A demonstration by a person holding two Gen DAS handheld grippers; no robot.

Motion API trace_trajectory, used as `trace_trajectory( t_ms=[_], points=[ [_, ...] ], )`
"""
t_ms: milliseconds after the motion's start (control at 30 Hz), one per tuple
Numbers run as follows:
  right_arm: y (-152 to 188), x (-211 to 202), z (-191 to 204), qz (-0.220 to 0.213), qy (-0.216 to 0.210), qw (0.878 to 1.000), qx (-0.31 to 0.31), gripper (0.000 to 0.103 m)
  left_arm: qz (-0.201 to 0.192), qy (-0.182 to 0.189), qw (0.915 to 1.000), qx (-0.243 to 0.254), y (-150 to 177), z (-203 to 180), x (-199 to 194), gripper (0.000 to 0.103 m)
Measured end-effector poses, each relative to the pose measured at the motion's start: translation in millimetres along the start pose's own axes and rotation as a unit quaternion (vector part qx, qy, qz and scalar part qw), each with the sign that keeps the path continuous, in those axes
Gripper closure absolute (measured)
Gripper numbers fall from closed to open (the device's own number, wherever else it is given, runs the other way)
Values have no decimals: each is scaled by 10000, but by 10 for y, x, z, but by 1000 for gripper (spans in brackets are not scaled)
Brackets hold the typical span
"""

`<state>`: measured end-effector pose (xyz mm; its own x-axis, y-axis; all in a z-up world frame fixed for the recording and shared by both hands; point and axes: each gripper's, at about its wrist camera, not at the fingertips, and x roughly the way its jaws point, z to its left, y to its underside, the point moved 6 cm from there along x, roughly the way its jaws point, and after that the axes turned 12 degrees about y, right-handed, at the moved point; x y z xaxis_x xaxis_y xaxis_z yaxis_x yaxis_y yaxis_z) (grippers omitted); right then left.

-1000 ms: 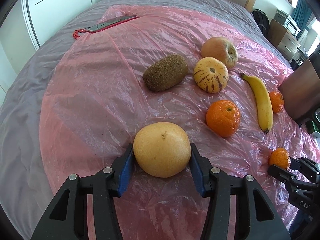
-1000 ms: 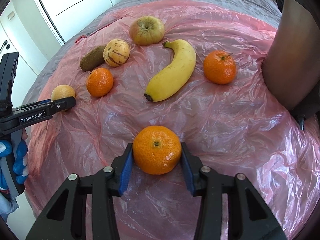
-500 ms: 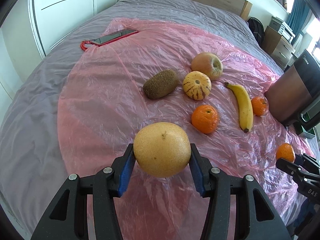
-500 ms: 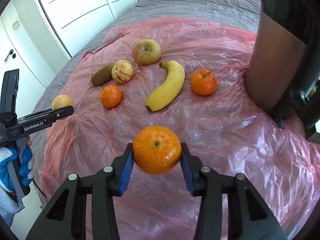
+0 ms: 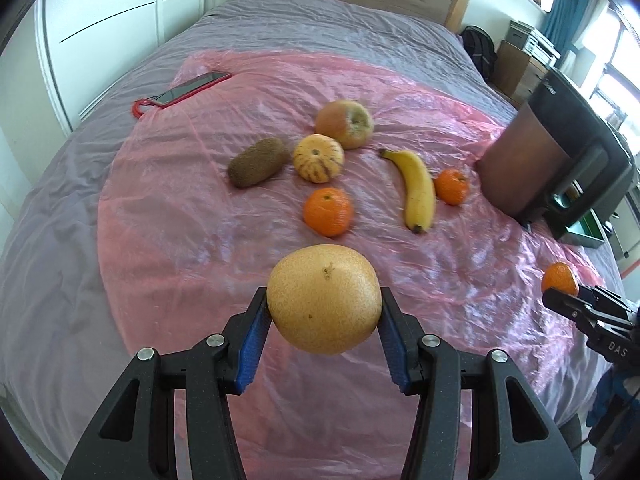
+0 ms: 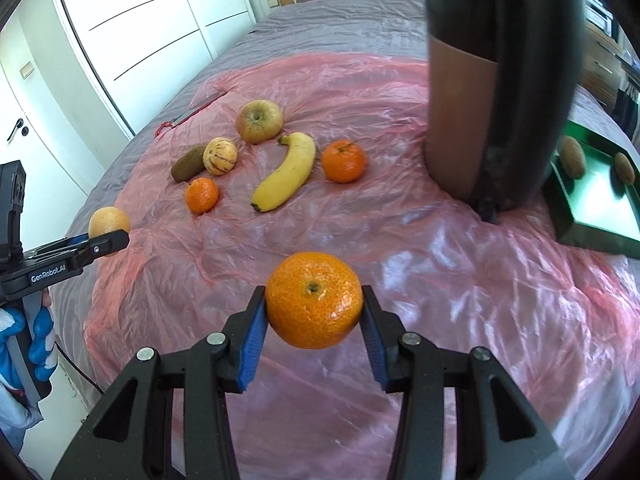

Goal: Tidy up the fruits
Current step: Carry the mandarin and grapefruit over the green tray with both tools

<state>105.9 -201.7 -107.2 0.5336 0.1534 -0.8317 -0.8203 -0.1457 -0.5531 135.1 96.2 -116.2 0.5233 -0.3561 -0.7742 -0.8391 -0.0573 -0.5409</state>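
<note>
- The left gripper (image 5: pixel 324 312) holds a big round yellow-brown pear (image 5: pixel 324 298) tight between its blue pads, one pad on each side.
- The right gripper (image 6: pixel 314 306) holds a round orange mandarin (image 6: pixel 314 306) the same way, squeezed between its blue pads.
- A second ago both fruits sat low on the crinkly pink plastic sheet (image 5: pixel 180 220). Now both are up in the air and the bed looks farther away.
- That means the picking up is done. I think the next job is to carry both fruits to where they belong.
- Still lying on the sheet are a brown fuzzy kiwi (image 5: pixel 258 162), a small yellow melon with dark stripes (image 5: pixel 318 158), a reddish-green apple (image 5: pixel 344 124), a long yellow banana (image 5: pixel 418 190) and two more mandarins, one in the middle (image 5: pixel 328 212) and one just beside the banana (image 5: pixel 451 187).
- Only the right wrist view shows inside the green tray (image 6: pixel 592 204) past the tall dark brown box (image 6: pixel 480 120). Two kiwis lie in it, so maybe fruits go there.
- The left wrist view shows only a thin edge of that tray, but it shows the phone in a red case (image 5: pixel 192 88) much better.
- Each view also sees the other gripper off to its side, with its fruit.
</note>
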Motion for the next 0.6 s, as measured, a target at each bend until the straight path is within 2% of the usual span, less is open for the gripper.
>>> trace_trajectory(
  t_ms=[267,600],
  points=[
    [137,-177,-505,-108,188,9990,387,51,83,374,9986,357,36,-595,5,56],
    [379,-379,-1179,-200,457,9945,918,51,346,787,9927,851,170,-1362,87,56]
  ],
)
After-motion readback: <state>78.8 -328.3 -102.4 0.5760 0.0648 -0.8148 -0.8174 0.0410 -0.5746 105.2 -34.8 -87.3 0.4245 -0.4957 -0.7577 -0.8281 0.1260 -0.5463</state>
